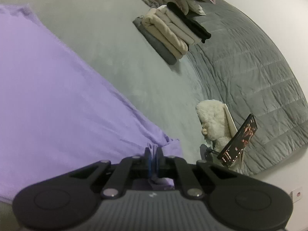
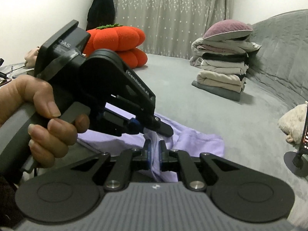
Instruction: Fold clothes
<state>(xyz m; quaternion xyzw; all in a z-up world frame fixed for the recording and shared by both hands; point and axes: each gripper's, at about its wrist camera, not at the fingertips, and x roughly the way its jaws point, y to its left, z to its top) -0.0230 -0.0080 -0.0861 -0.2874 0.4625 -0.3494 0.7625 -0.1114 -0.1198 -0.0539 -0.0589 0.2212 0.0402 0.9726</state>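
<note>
A lilac garment (image 1: 48,88) lies spread over the grey bed, filling the left of the left wrist view. My left gripper (image 1: 153,154) is shut on a bunched edge of it, with cloth squeezed between the pads. In the right wrist view the same lilac garment (image 2: 200,142) lies just ahead, and my right gripper (image 2: 155,146) is shut on a fold of it. The left gripper (image 2: 154,128), held by a person's hand (image 2: 44,115), pinches the cloth just above and in front of my right one.
A stack of folded clothes (image 2: 223,75) stands on the bed (image 2: 231,119) with a purple pillow on top. Orange pumpkin cushions (image 2: 119,40) sit at the back by the curtain. A phone on a stand (image 1: 238,140) and a fluffy white toy (image 1: 213,119) are at the right.
</note>
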